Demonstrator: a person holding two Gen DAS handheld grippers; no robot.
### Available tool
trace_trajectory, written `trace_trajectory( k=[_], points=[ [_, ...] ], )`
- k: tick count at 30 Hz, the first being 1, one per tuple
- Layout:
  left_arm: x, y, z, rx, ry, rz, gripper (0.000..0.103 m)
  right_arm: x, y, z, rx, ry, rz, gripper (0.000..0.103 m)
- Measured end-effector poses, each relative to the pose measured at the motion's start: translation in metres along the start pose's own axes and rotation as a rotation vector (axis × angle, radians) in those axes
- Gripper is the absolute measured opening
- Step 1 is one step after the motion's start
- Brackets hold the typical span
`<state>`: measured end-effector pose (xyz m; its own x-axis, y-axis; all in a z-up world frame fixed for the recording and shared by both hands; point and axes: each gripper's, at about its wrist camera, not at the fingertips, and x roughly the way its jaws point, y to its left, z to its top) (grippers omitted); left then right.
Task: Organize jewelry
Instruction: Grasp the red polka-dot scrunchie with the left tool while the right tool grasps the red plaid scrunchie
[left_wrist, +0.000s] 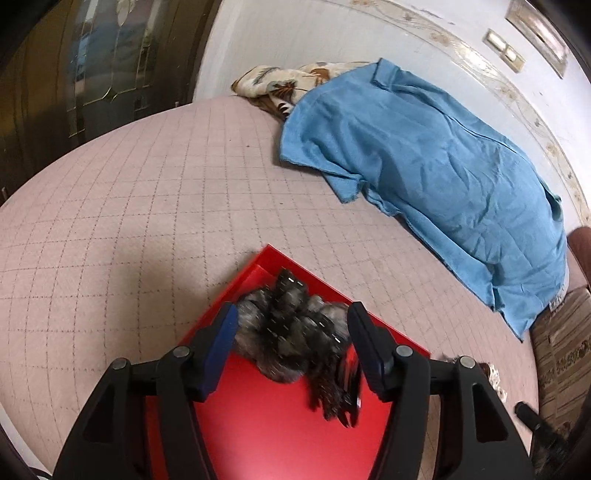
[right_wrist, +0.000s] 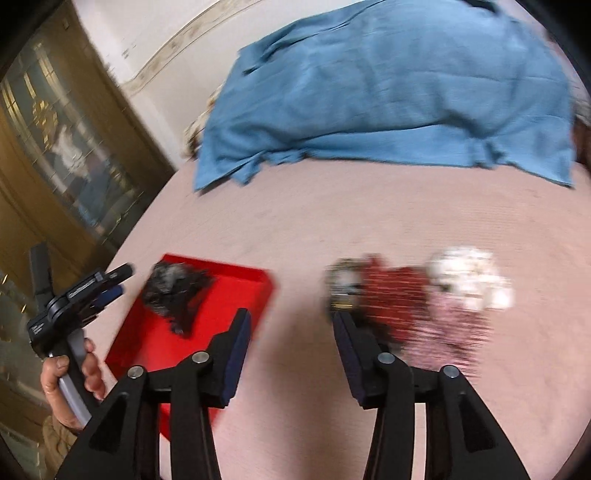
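The dark beaded piece (left_wrist: 295, 328) lies in the red tray (left_wrist: 266, 424), sorted; left gripper (left_wrist: 291, 325) released above it; right gripper (right_wrist: 291, 332) spread, empty (blurred), near the unsorted pile (right_wrist: 417, 299).

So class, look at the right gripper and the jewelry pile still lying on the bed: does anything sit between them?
Nothing visible does. The right gripper is open over bare bedspread, with the blurred red and pink jewelry pile just ahead, to its right. The red tray lies off to the left.
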<state>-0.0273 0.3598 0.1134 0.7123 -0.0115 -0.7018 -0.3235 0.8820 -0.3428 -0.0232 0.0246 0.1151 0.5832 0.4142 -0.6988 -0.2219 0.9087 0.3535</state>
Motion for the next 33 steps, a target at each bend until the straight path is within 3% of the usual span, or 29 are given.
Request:
trace_trajectory(
  k=[6, 11, 15, 22, 33],
  points=[
    [-0.018, -0.046, -0.024, 0.116, -0.011, -0.04, 0.061, -0.046, -0.083, -0.015, 0.081, -0.052, -0.134, 0.055],
    [-0.029, -0.098, -0.051, 0.238, 0.034, -0.096, 0.061, -0.052, -0.135, -0.023, 0.163, -0.052, -0.169, 0.055],
    [-0.021, -0.142, -0.068, 0.306, 0.101, -0.14, 0.061, -0.043, -0.154, -0.027, 0.2, -0.039, -0.127, 0.055],
    [0.018, -0.2, -0.086, 0.291, 0.241, -0.229, 0.061, -0.016, -0.155, -0.034, 0.188, 0.009, 0.0, 0.056],
    [0.089, -0.265, -0.097, 0.346, 0.365, -0.215, 0.061, 0.02, -0.149, -0.034, 0.165, 0.061, 0.095, 0.056]
  ],
)
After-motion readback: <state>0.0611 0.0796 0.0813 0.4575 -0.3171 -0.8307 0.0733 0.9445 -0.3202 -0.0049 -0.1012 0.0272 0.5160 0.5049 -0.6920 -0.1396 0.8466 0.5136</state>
